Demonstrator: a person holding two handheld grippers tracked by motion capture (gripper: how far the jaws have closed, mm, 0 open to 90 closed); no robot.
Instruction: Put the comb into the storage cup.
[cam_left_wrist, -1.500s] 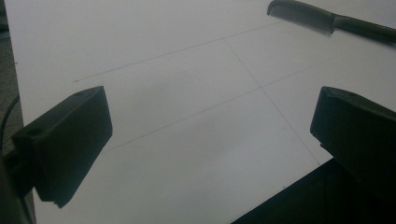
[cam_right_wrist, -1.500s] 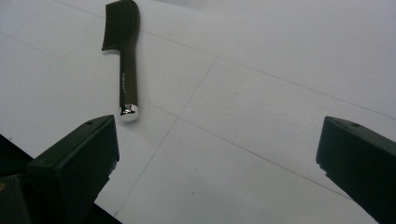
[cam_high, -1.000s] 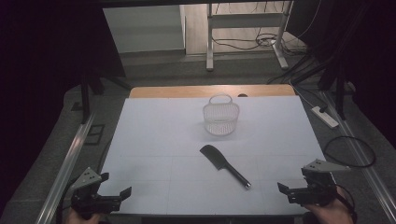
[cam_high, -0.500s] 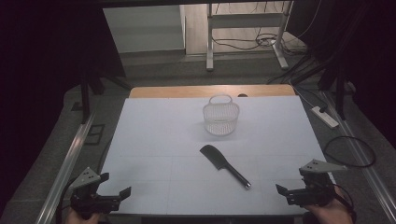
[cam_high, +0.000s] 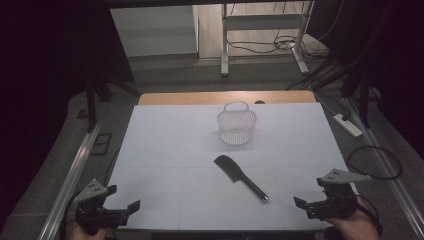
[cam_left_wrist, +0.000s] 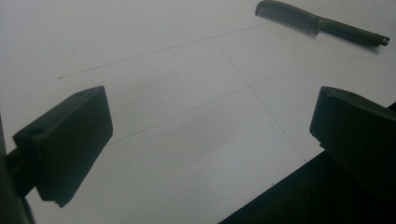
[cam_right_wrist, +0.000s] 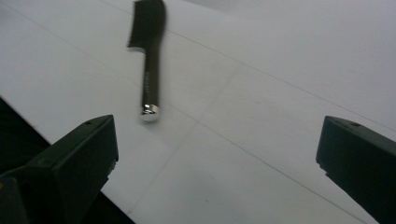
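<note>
Two grippers sit at the table's near edge, left gripper (cam_high: 131, 207) and right gripper (cam_high: 299, 203), both with jaws spread wide and holding nothing. I see the black comb (cam_high: 240, 177) lying flat mid-table between them, nearer the right gripper, with the wire basket (cam_high: 236, 124) upright beyond it.

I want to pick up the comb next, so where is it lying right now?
In the high view the comb lies flat on the white table, centre-right, in front of the wire basket, its handle end pointing toward the right gripper.
</note>
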